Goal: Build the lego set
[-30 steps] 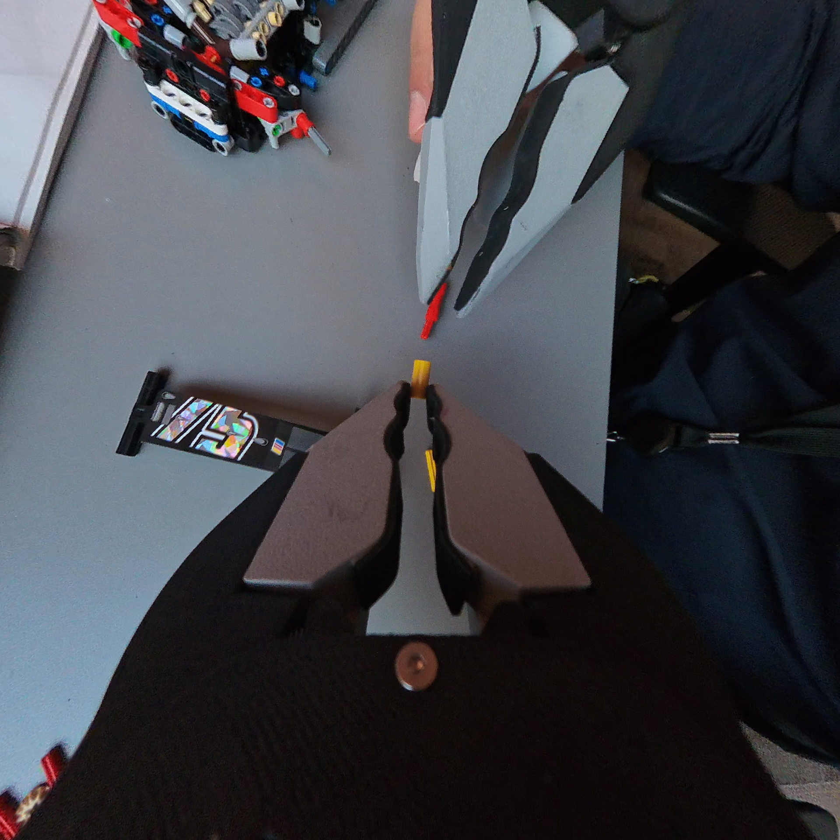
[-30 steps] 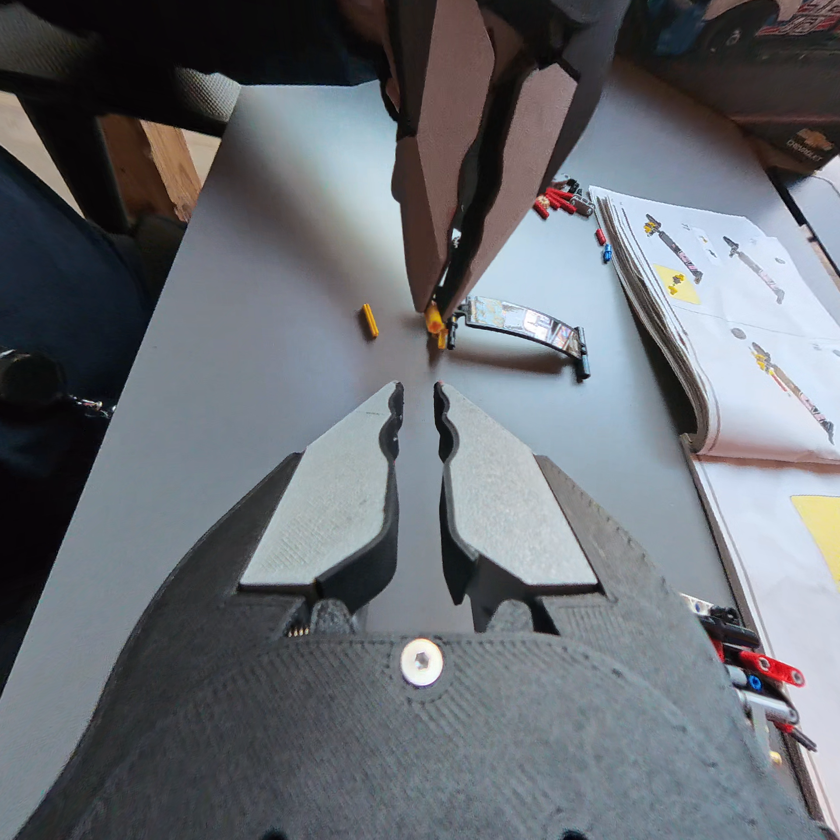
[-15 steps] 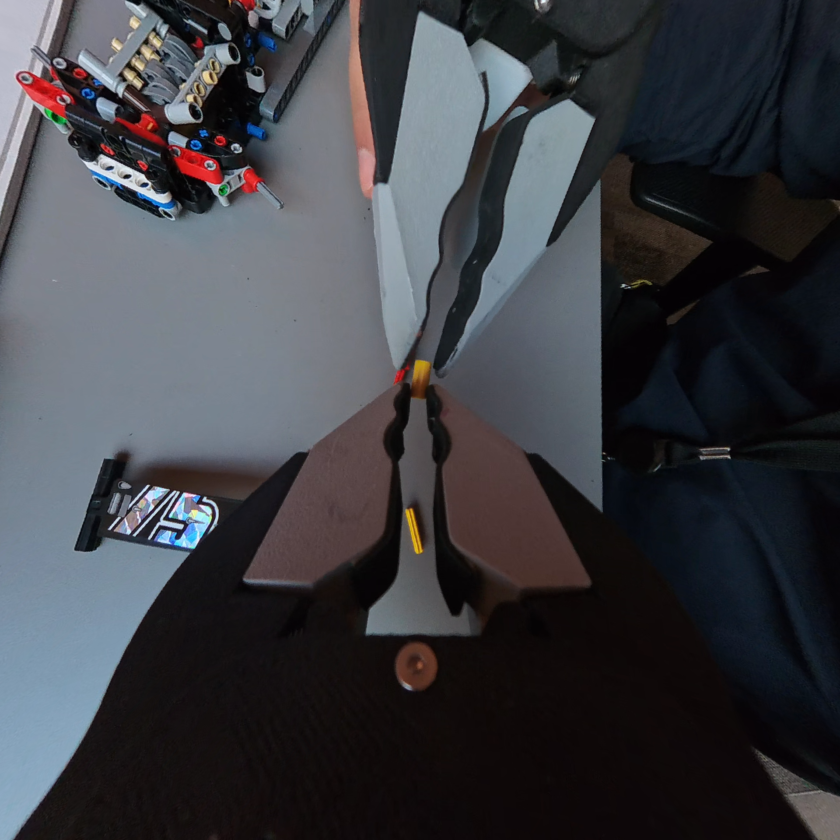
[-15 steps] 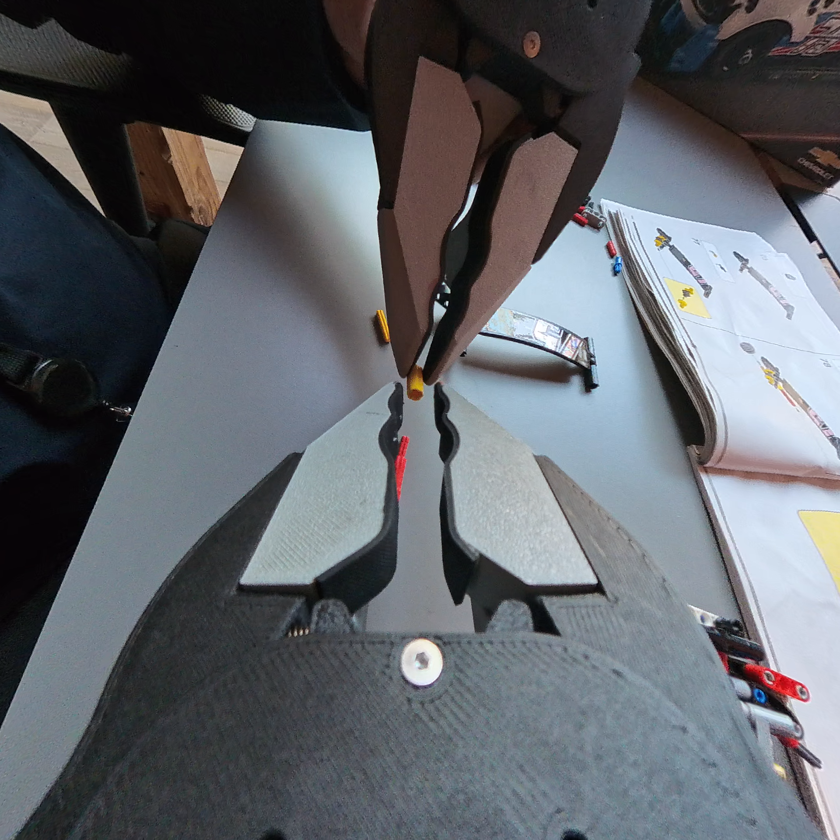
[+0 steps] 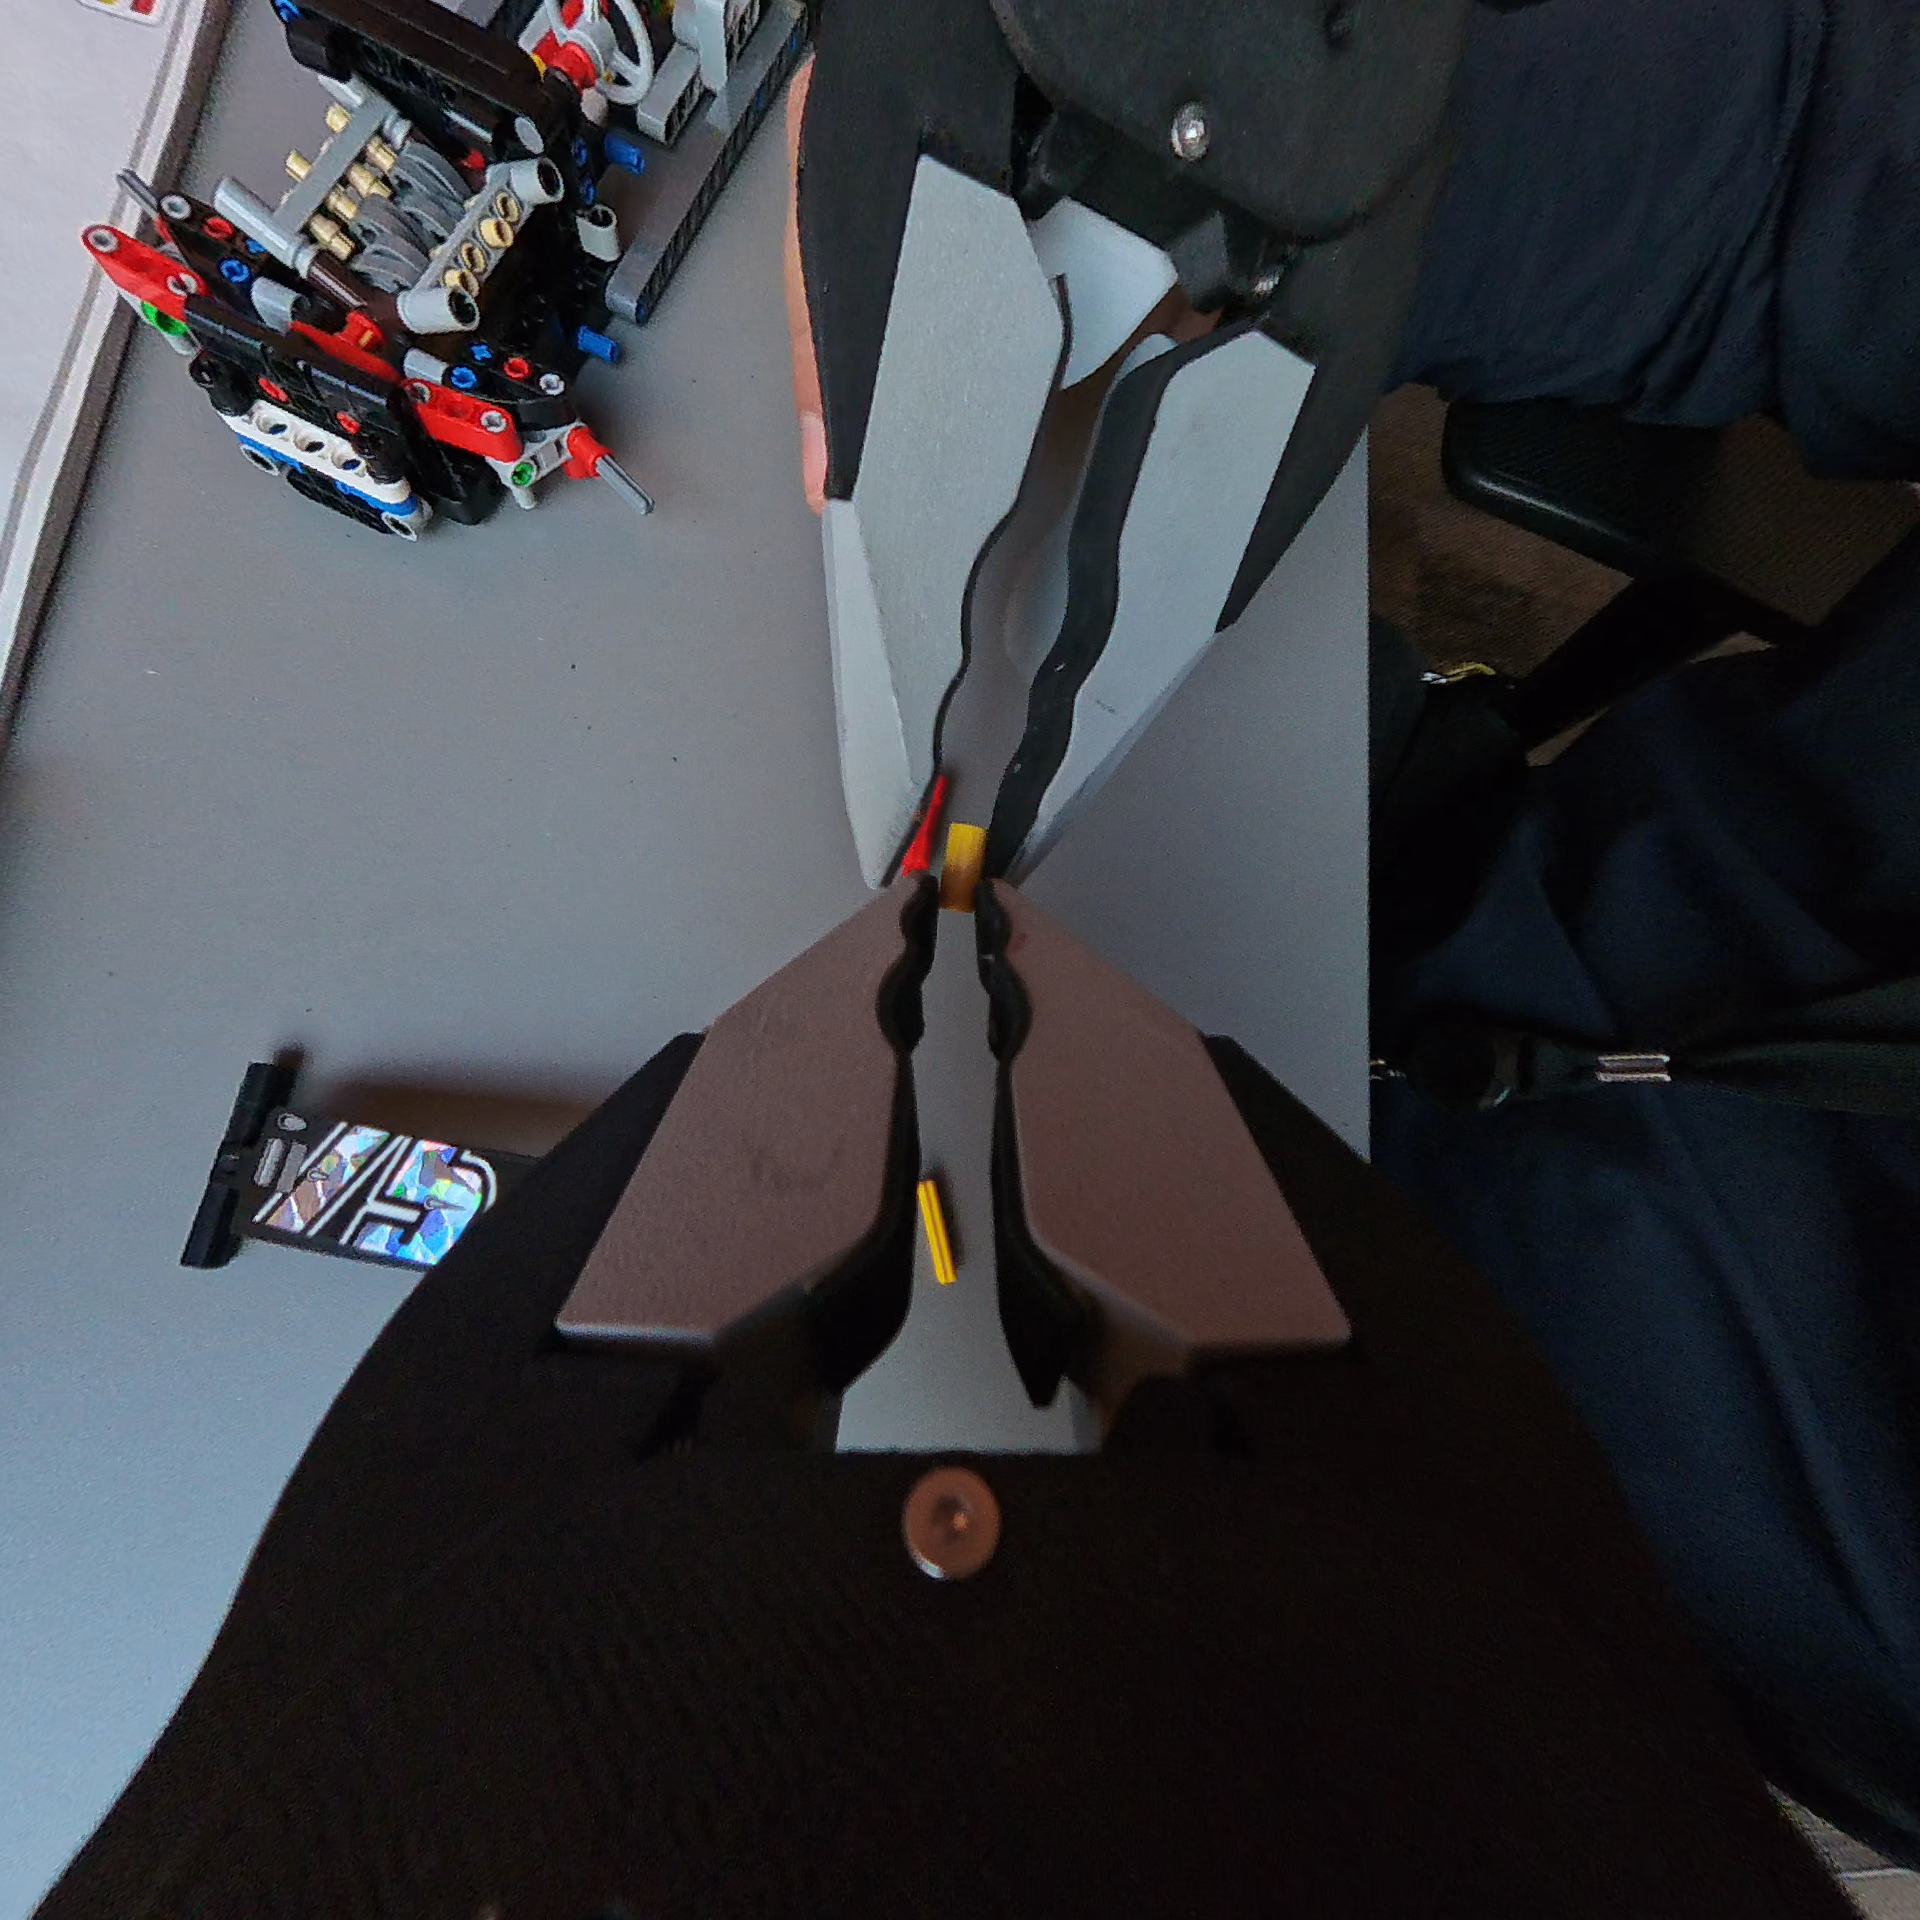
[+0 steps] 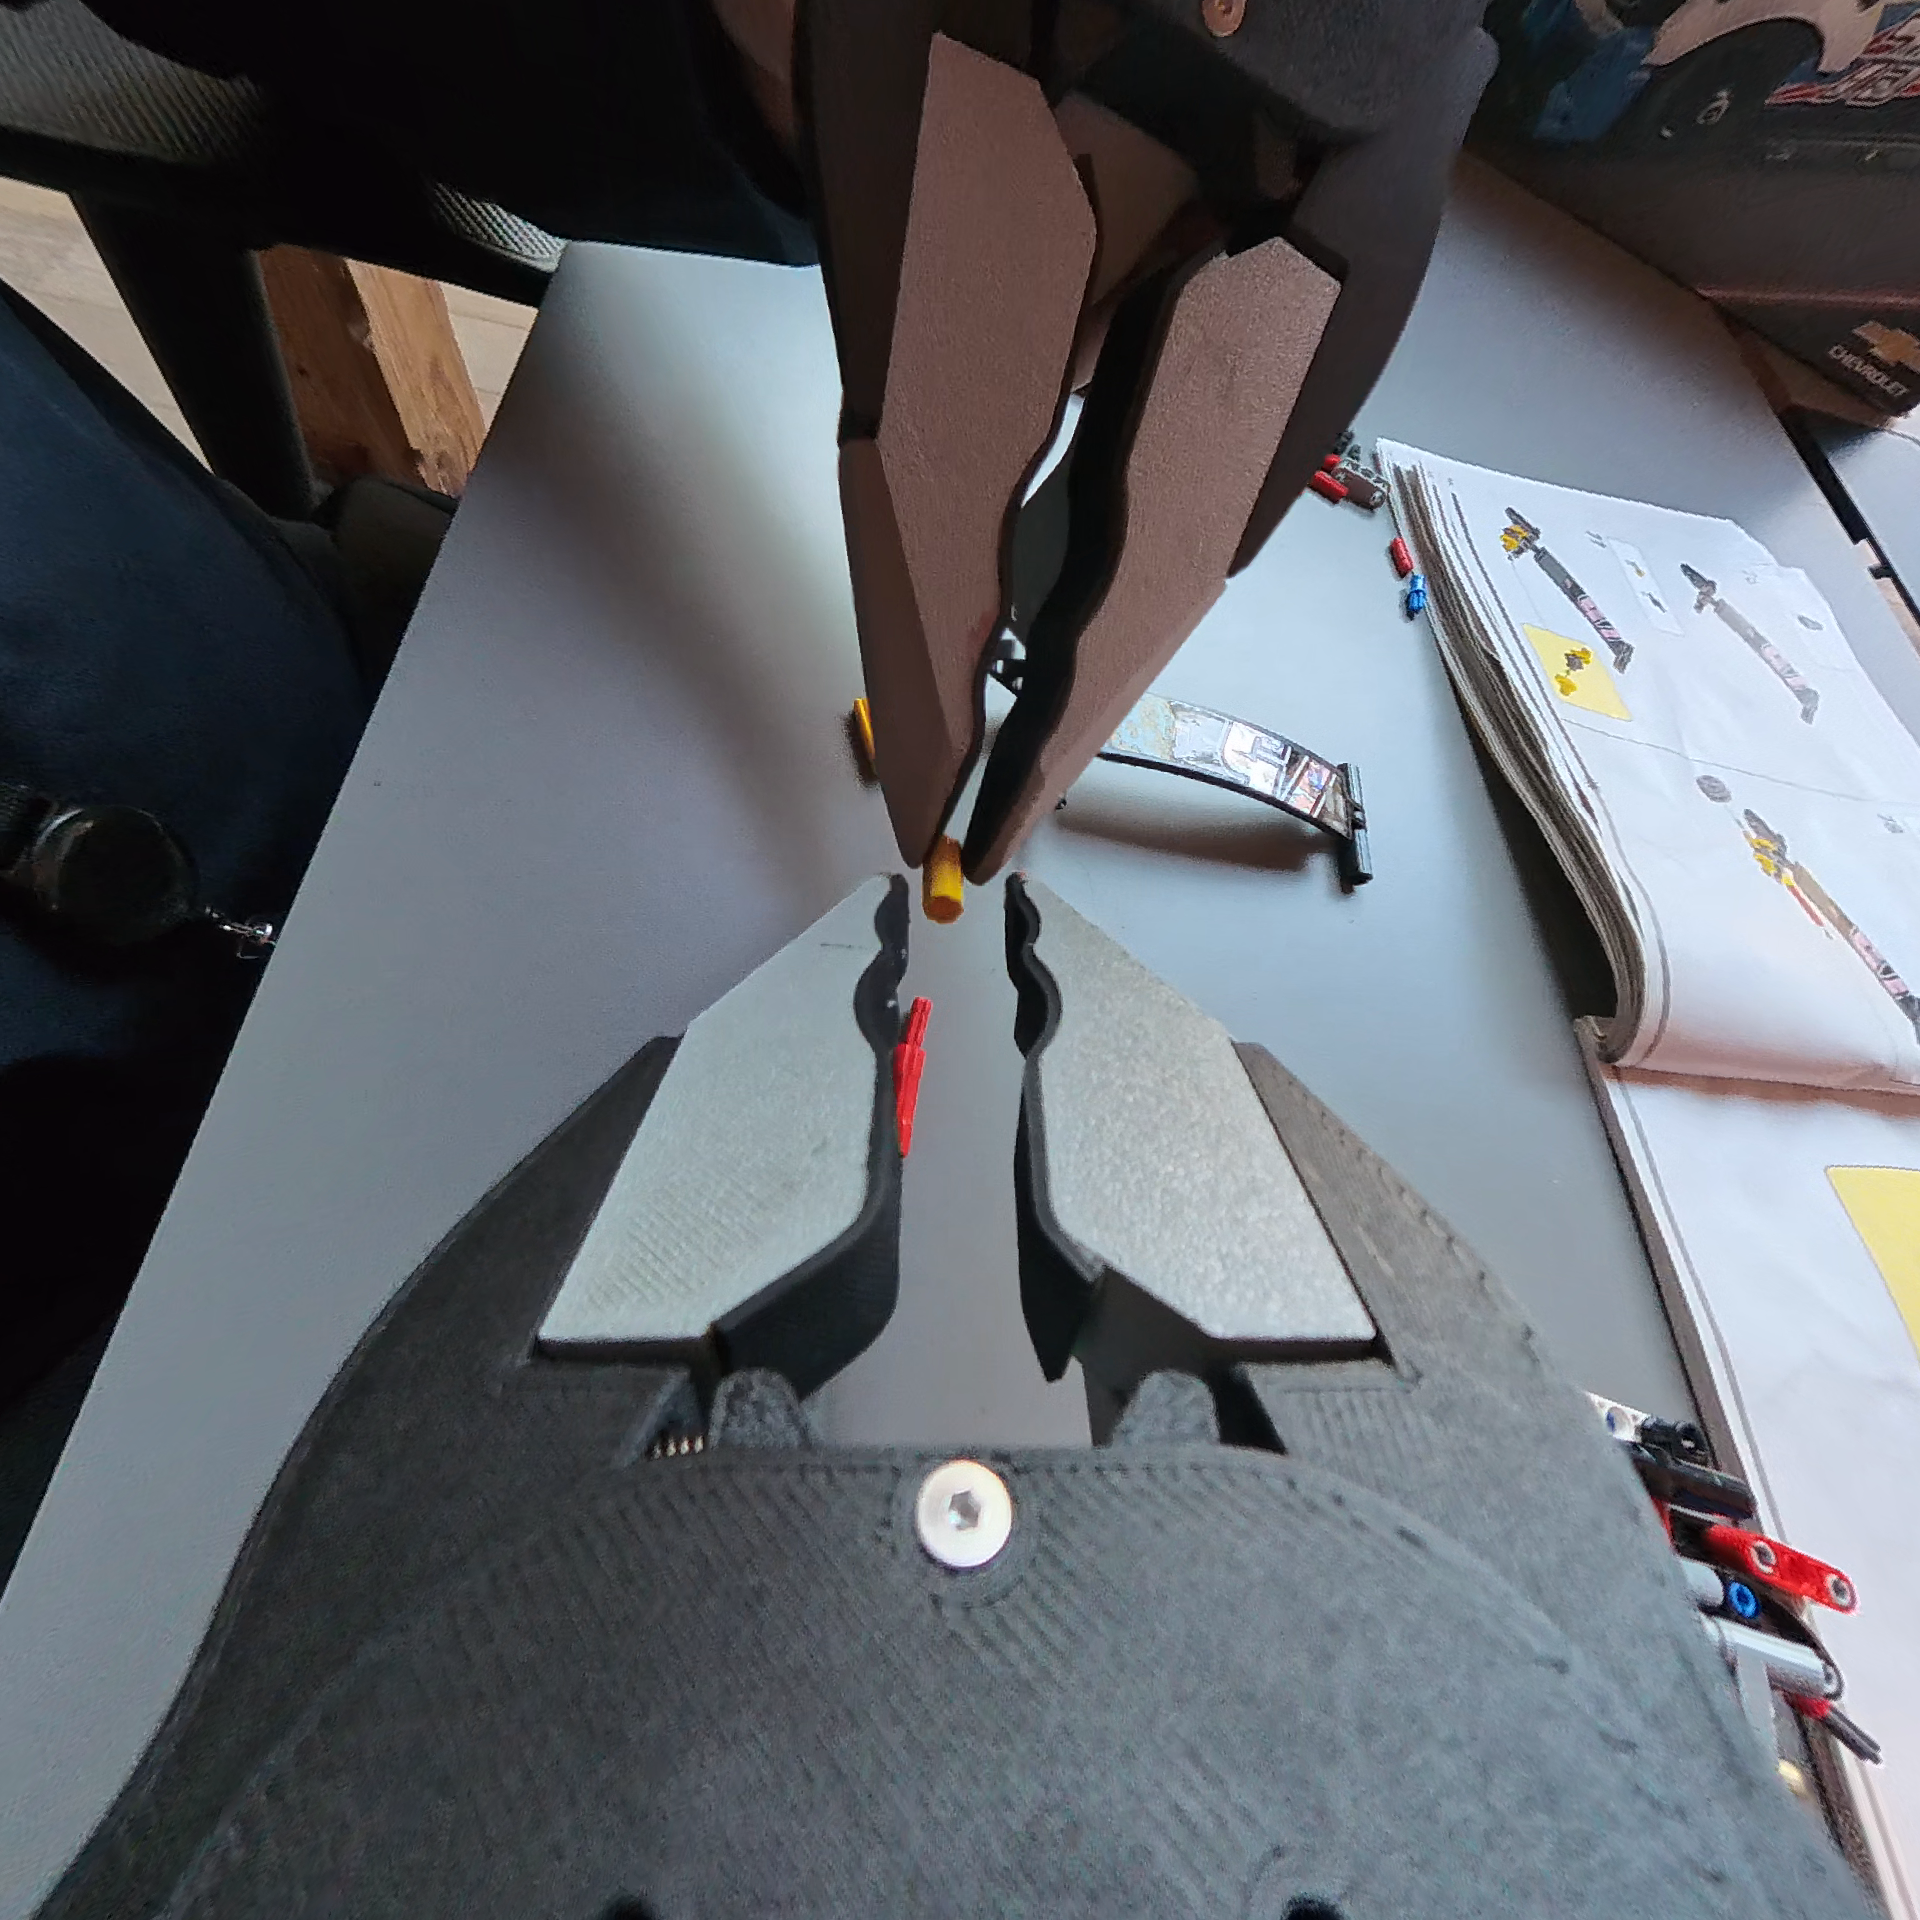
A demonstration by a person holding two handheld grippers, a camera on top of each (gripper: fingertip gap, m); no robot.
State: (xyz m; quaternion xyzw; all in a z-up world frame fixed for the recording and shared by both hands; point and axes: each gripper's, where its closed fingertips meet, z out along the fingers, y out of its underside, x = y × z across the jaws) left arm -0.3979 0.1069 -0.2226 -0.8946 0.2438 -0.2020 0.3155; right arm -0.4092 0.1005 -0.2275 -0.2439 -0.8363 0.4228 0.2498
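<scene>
One dark printed box [image 6: 1714,156] — lettering unquoted

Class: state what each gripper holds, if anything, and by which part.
The left gripper pinches a short yellow pin by its rear end. The right gripper is open; a red pin lies against one finger, unclamped.

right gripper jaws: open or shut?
Open. In the right wrist view the right gripper shows bare table between its fingertips; a red pin lies against only one finger, the other stands apart.
</scene>
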